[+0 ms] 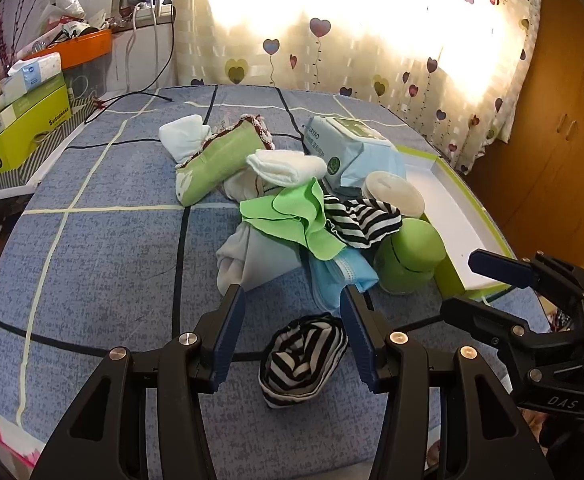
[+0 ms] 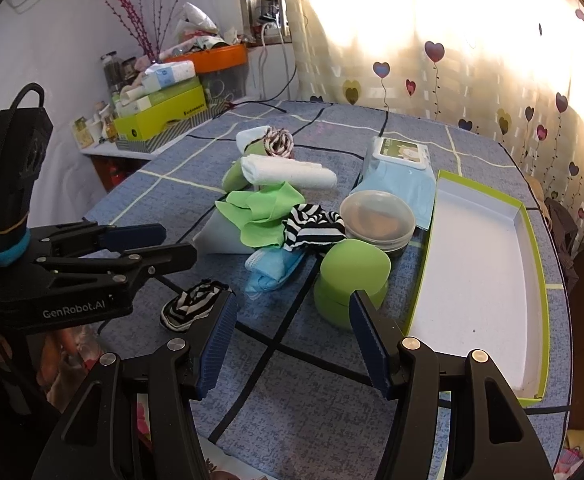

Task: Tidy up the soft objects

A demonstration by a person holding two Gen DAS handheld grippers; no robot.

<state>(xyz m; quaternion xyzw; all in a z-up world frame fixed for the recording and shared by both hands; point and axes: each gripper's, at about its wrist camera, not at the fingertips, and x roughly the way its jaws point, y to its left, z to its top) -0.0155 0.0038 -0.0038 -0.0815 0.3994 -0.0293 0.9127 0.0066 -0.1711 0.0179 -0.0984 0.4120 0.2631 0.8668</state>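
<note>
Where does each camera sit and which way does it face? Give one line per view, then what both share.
Left wrist: on the left gripper, tilted down at the blue checked bedspread; its open jaws frame a rolled striped sock; the right gripper shows at right.
Right wrist: on the right gripper, tilted down toward the green jar and open box; jaws open; the left gripper shows at left.
Shared: the sock, jar, box, green cloth and wet wipes pack.
</note>
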